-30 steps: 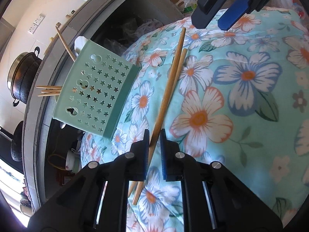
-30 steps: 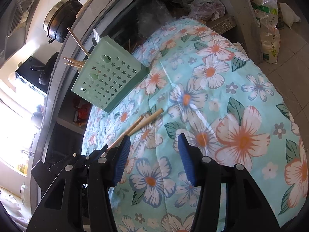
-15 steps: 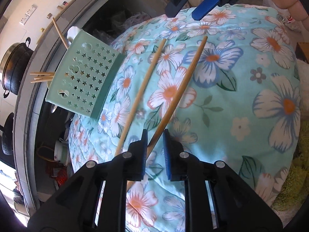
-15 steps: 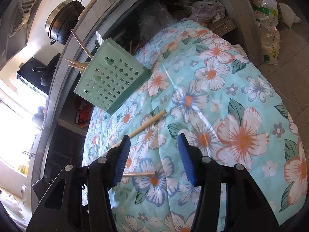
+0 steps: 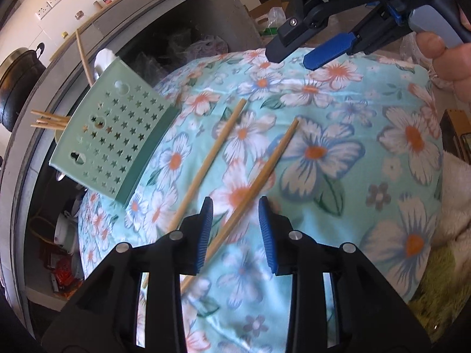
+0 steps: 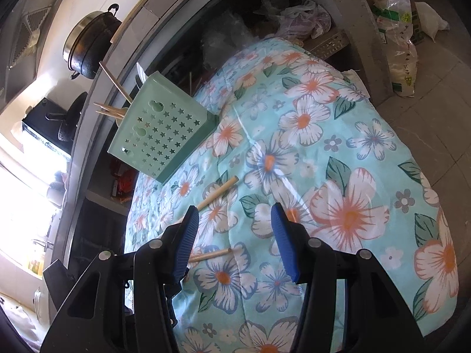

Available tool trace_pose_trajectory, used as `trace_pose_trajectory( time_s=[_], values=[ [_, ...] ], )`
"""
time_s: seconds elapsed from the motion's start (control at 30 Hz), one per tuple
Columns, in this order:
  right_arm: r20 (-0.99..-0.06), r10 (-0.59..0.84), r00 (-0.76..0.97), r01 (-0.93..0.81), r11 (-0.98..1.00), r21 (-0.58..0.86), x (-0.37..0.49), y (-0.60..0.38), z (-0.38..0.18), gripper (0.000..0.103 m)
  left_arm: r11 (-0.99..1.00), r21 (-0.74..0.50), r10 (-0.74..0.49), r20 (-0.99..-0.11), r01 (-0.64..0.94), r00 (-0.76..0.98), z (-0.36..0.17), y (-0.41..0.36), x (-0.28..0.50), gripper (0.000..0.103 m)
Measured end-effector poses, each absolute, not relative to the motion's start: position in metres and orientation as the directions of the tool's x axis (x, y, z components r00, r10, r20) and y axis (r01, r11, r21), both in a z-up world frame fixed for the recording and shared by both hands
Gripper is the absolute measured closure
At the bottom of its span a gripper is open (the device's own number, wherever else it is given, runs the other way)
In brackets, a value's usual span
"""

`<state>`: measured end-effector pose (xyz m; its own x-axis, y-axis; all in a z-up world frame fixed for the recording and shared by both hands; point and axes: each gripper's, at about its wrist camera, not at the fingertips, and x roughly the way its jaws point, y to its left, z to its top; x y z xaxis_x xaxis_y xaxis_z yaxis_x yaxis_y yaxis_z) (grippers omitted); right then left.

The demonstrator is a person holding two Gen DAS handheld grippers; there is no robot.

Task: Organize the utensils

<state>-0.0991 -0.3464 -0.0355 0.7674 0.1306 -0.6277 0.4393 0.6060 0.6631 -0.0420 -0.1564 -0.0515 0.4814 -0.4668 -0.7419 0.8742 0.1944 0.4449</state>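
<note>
Wooden chopstick (image 5: 253, 182) is seen between the opening left gripper (image 5: 234, 232) pads, untouched (second chopstick (image 5: 210, 158) beside). Right gripper (image 6: 232, 238) is held spread, empty.

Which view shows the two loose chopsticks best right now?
Left wrist: both loose chopsticks lie almost full length on the floral cloth. Right wrist shows only their end portions, the rest hidden behind its own finger.

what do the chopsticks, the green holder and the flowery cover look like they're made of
Two loose chopsticks: pale tan with a matte, unlacquered look, likely bamboo or light wood.
Green holder: smooth mint surface with clean star-shaped cutouts, almost certainly moulded plastic.
Floral cover: soft printed fabric that creases and puffs, possibly a quilted cotton or polyester blend; the fibre cannot be told.
</note>
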Motion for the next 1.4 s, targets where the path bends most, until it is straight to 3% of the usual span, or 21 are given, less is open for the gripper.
trace_pose_trajectory(
  time_s=[0.57, 0.77, 1.4],
  values=[
    [-0.623, 0.115, 0.774, 0.453, 0.587, 0.671, -0.104, -0.357, -0.039, 0.053, 0.119, 0.495, -0.487, -0.726, 0.861, 0.485, -0.067, -0.199, -0.046, 0.075],
    [-0.622, 0.118, 0.774, 0.452, 0.584, 0.674, -0.103, -0.357, -0.04, 0.053, 0.081, 0.496, -0.486, -0.738, 0.864, 0.469, -0.07, -0.202, -0.052, 0.089],
    [-0.601, 0.104, 0.793, 0.451, 0.563, 0.693, -0.11, -0.362, -0.036, 0.053, 0.227, 0.623, -0.526, -0.568, 0.749, 0.633, -0.024, -0.177, -0.059, 0.095]
  ],
)
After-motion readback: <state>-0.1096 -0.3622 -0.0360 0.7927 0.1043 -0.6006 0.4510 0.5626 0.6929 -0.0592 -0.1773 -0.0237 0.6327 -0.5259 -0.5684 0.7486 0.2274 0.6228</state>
